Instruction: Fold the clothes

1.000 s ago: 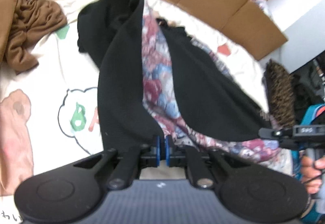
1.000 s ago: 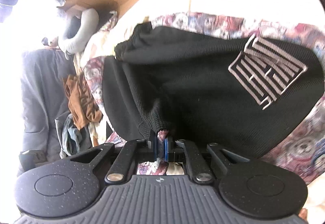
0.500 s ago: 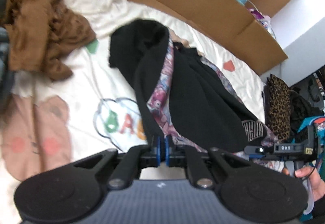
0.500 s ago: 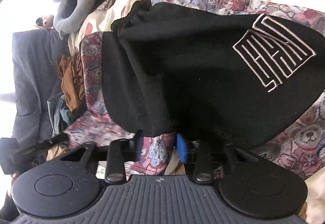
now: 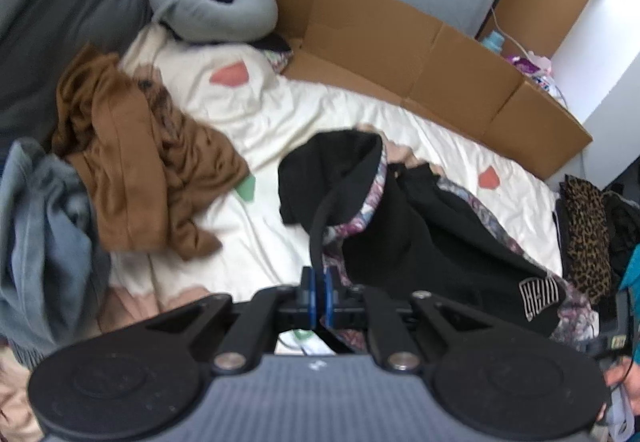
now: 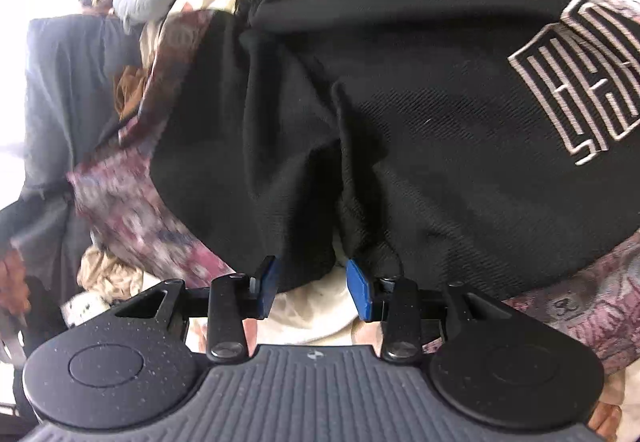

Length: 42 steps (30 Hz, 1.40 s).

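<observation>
A black jacket (image 5: 420, 242) with a bear-patterned lining lies half lifted on the cream bed sheet (image 5: 280, 113). My left gripper (image 5: 318, 294) is shut on its hem, and a strip of black edge rises taut from the pads toward the bunched far end. In the right wrist view the same jacket (image 6: 400, 121) fills the frame, with its embroidered logo (image 6: 588, 81) at the right. My right gripper (image 6: 313, 288) is opening. The loose black hem hangs between its blue pads (image 6: 266, 284), which do not press on it.
A crumpled brown garment (image 5: 132, 169) and a blue-grey one (image 5: 44, 226) lie at the left of the bed. Flattened cardboard (image 5: 380, 41) lines the far side. A grey curved pillow (image 5: 216, 13) sits at the head, and a leopard-print garment (image 5: 586, 226) at the right edge.
My left gripper has risen and pulled back, drawing the jacket's edge up with it. My right gripper, shut on the hem a second ago, has let go and spread its jaws.
</observation>
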Available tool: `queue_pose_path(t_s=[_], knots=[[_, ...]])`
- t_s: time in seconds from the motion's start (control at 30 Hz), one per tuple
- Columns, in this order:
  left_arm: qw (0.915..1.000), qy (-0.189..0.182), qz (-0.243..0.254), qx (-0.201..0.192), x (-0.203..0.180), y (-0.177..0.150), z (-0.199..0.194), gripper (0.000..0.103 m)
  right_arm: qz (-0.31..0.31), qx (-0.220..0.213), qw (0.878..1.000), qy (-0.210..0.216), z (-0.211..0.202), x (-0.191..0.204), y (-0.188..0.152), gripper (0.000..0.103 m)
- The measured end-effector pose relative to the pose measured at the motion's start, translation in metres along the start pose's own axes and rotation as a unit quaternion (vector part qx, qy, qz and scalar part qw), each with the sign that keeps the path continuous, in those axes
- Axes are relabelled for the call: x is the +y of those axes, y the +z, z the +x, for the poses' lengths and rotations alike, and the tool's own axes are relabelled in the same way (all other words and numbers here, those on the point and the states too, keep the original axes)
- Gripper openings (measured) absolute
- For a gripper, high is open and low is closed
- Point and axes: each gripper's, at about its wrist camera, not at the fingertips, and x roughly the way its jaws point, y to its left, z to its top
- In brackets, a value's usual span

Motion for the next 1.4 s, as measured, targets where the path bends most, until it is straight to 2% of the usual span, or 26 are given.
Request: queue_pose_path(t_s=[0.13, 0.3, 0.47, 0.63, 0.67, 0.77, 0.87, 1.1, 1.4], knots=[[0.9999, -0.003, 0.008, -0.011, -0.005, 0.010, -0.003, 0.005, -0.025, 0.017, 1.000, 0.004, 0.015, 0.008, -0.006, 0.042], [0.9996, -0.007, 0.020, -0.016, -0.012, 0.019, -0.011, 0.005, -0.051, 0.028, 0.998, 0.013, 0.037, 0.014, -0.012, 0.063], [0.9996, -0.004, 0.022, -0.016, -0.014, 0.023, -0.022, 0.005, -0.077, 0.012, 0.997, 0.014, 0.050, 0.018, -0.011, 0.063], [0.9997, 0.004, 0.024, -0.011, -0.016, 0.022, -0.031, 0.005, -0.068, 0.002, 0.995, 0.074, 0.073, 0.016, -0.008, 0.063], [0.9996, 0.006, 0.024, -0.010, -0.015, 0.021, -0.033, 0.005, -0.066, 0.004, 0.995, 0.077, 0.078, 0.015, -0.006, 0.056], [0.9996, 0.016, 0.022, -0.008, -0.013, 0.019, -0.041, 0.005, -0.061, 0.007, 0.994, 0.088, 0.082, 0.015, -0.002, 0.018], [0.9995, 0.028, 0.015, -0.004, -0.007, 0.016, -0.050, 0.005, -0.069, 0.009, 0.993, 0.099, 0.076, 0.016, -0.001, 0.005], [0.9987, 0.050, 0.007, 0.004, 0.004, 0.006, -0.072, 0.005, -0.081, 0.024, 0.990, 0.111, 0.048, 0.029, 0.000, 0.004], [0.9959, 0.077, -0.039, 0.027, 0.033, -0.019, -0.094, 0.004, -0.114, 0.043, 0.985, 0.126, 0.015, 0.056, 0.001, 0.004]])
